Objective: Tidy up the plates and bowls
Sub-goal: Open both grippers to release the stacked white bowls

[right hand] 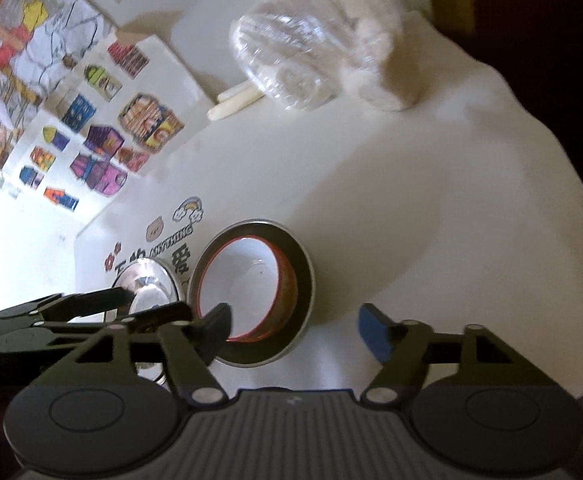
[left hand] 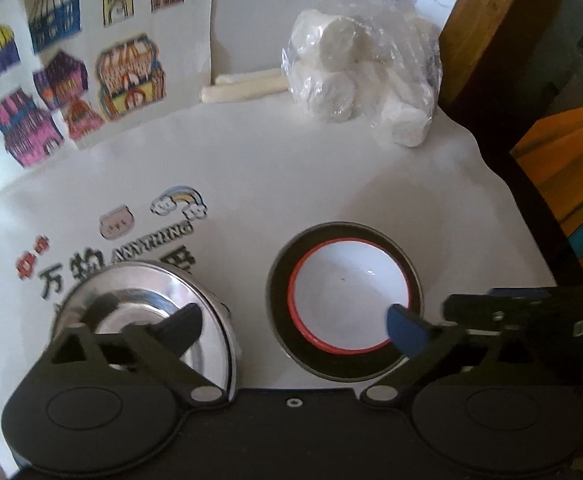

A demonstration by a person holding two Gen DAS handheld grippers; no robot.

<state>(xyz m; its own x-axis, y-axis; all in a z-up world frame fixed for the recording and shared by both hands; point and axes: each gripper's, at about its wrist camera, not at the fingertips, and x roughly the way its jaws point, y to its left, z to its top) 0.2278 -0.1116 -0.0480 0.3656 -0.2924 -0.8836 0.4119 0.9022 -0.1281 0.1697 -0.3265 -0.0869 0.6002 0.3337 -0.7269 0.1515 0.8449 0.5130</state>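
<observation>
White bowl [left hand: 349,304] between left gripper [left hand: 295,326] fingers

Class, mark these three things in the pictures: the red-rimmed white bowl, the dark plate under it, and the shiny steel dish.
Red-rimmed white bowl [left hand: 345,300]: left wrist view, on its white inner floor.
Dark plate [left hand: 281,280]: left wrist view, on the bare left rim band.
Shiny steel dish [right hand: 147,280]: right wrist view, on its reflective centre.

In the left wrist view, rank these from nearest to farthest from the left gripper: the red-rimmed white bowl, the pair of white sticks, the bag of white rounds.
From the left gripper:
1. Red-rimmed white bowl, just ahead between the fingers, nested in a dark plate.
2. White sticks, far ahead, centre-left.
3. Bag of white rounds, far ahead, right of the sticks; nearly level with them, so too close to call.
</observation>
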